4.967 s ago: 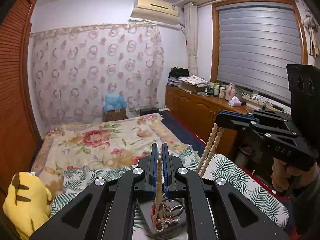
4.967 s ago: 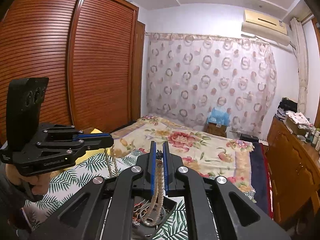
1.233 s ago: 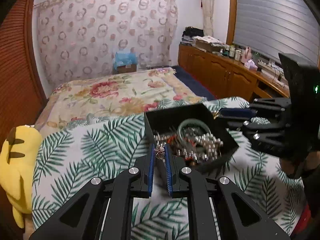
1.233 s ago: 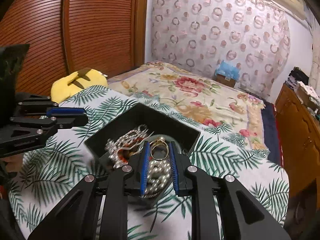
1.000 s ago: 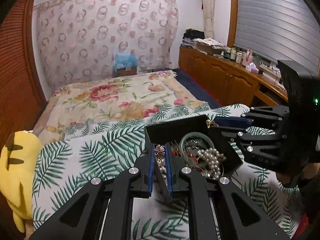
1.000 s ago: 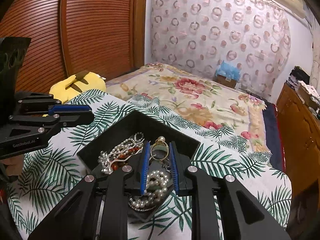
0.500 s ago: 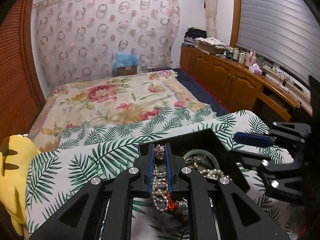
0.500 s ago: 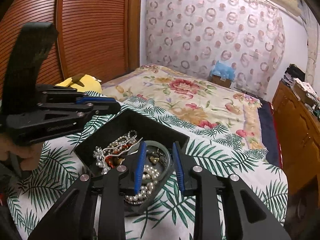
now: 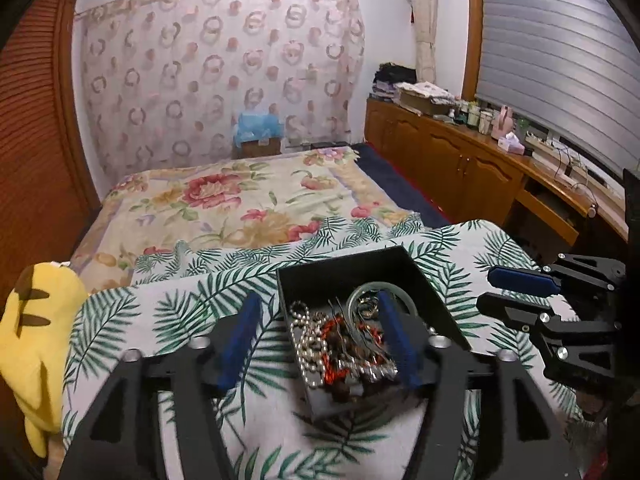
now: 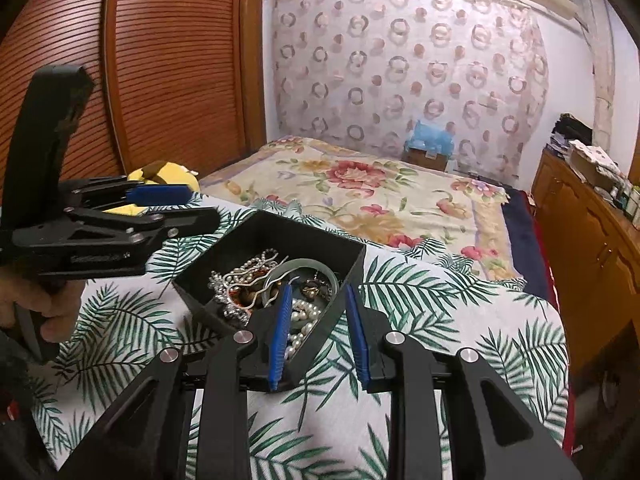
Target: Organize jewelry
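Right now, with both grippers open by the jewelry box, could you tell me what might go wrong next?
The necklaces and green bangle lie tangled, so lifting one piece may drag others out. The black box sits on a soft leaf-print cover; a nudge from the open right gripper or left gripper could tip it.

We see a surface draped in a white cloth printed with green palm fronds (image 9: 168,320), its far edge meeting the bed (image 9: 240,208) beyond. We cannot tell what lies under the cloth. Directly on it sits a black open box (image 9: 344,268), set at an angle, its walls plain and matte. At the cloth's left side in the left wrist view a yellow plush toy (image 9: 32,340) leans against the edge; we cannot tell whether it rests on the cloth or on the bed. The bed carries a cream blanket with large red and pink flowers (image 10: 360,184), lying flat across it.
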Action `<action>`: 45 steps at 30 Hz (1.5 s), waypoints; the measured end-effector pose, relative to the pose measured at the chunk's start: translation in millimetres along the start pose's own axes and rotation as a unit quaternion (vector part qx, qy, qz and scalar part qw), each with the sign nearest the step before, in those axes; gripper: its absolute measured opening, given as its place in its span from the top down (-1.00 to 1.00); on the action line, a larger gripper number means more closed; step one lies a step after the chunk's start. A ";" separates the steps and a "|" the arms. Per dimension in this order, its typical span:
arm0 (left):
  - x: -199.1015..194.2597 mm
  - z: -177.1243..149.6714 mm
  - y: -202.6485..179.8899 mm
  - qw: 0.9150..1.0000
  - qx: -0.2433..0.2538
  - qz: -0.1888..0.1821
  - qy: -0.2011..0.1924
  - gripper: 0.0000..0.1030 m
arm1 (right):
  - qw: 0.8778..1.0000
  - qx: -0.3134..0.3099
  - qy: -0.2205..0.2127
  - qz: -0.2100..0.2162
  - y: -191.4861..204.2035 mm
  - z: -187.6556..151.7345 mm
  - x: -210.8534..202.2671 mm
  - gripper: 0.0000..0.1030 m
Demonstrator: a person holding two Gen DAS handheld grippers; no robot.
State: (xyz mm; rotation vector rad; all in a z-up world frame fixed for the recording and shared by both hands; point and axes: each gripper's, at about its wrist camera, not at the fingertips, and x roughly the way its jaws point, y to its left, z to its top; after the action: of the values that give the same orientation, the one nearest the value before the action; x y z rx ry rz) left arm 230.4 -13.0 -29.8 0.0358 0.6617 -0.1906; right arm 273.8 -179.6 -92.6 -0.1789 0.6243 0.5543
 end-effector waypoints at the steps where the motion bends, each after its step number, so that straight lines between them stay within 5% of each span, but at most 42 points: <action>1: -6.6 -2.6 -0.6 1.000 -0.001 0.005 -0.002 -0.55 | 1.000 0.003 -0.002 -0.001 1.1 -1.4 -4.5 0.37; 3: -17.9 -5.4 -0.7 1.000 0.002 0.012 -0.009 -0.70 | 1.000 0.006 -0.010 -0.008 6.9 -2.0 -13.1 0.03; 7: -49.5 -11.9 -2.7 0.999 -0.001 0.028 -0.037 -0.85 | 0.999 0.010 -0.027 -0.016 13.4 -4.4 -32.6 -0.27; 14: -94.5 -17.3 -9.2 0.997 0.000 0.045 -0.068 -0.85 | 0.996 0.032 -0.075 -0.031 18.1 -4.6 -74.2 -0.95; 24: -135.7 -34.4 -23.3 0.993 0.001 0.087 -0.080 -0.85 | 0.990 0.057 -0.115 -0.064 31.3 -11.2 -125.6 -0.95; 45: -166.0 -61.8 -19.6 0.992 -0.035 0.080 -0.090 -0.85 | 0.984 0.087 -0.126 -0.093 36.0 -37.9 -156.2 -0.95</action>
State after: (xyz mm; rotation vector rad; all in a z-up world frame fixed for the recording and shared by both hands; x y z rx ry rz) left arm 61.0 0.9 23.8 0.0039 0.4828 -0.0149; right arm 130.2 -229.8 -29.4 -0.0021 0.4011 0.3319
